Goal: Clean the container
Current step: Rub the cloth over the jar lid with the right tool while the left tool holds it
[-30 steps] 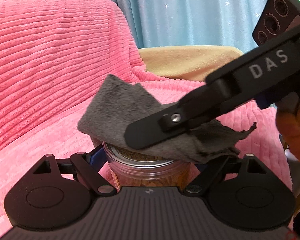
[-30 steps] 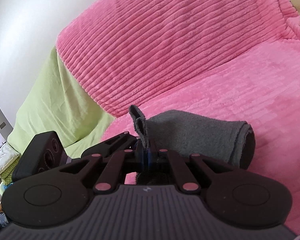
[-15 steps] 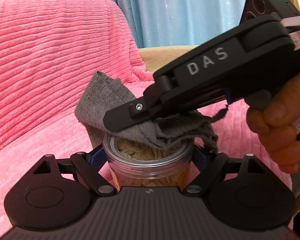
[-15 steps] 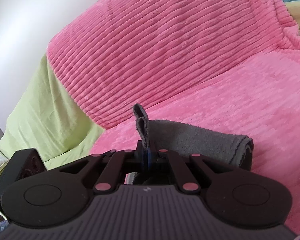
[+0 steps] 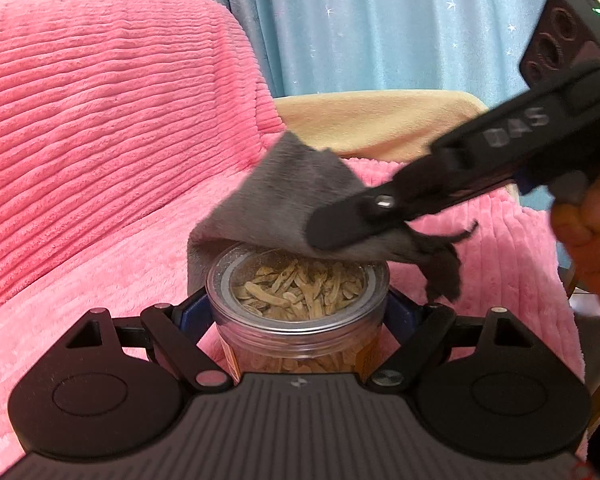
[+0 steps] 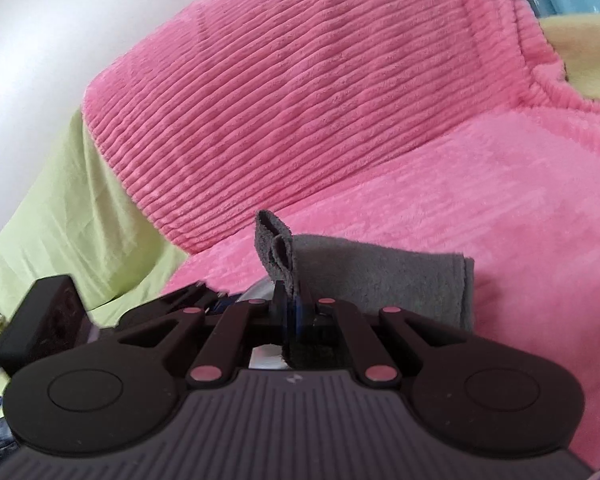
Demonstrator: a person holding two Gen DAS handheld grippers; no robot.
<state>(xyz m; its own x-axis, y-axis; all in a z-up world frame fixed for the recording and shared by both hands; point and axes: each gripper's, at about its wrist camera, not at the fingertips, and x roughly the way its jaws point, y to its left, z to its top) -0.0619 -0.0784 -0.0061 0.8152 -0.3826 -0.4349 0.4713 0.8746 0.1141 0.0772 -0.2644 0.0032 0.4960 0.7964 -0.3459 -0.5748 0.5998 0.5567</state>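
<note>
A clear round jar (image 5: 298, 320) of tan dried slices, closed by a transparent lid, is clamped upright between the blue pads of my left gripper (image 5: 298, 316). A grey cloth (image 5: 296, 200) lies over the far edge of the lid, pinched in my right gripper (image 5: 340, 232), which reaches in from the right with a hand (image 5: 588, 236) behind it. In the right wrist view the right gripper (image 6: 290, 312) is shut on a folded tuft of that cloth (image 6: 380, 276); a sliver of the jar's rim (image 6: 256, 294) shows under it.
A pink ribbed blanket (image 5: 100, 140) covers the sofa seat and backrest all around. A cream armrest (image 5: 380, 120) and blue starred curtain (image 5: 380, 24) stand behind. A green cover (image 6: 60, 220) drapes the sofa's far end, beside a white wall.
The right gripper pulled back to the right and rose a little, dragging the cloth off most of the lid, so the jar's contents now show. The left gripper and jar stayed still.
</note>
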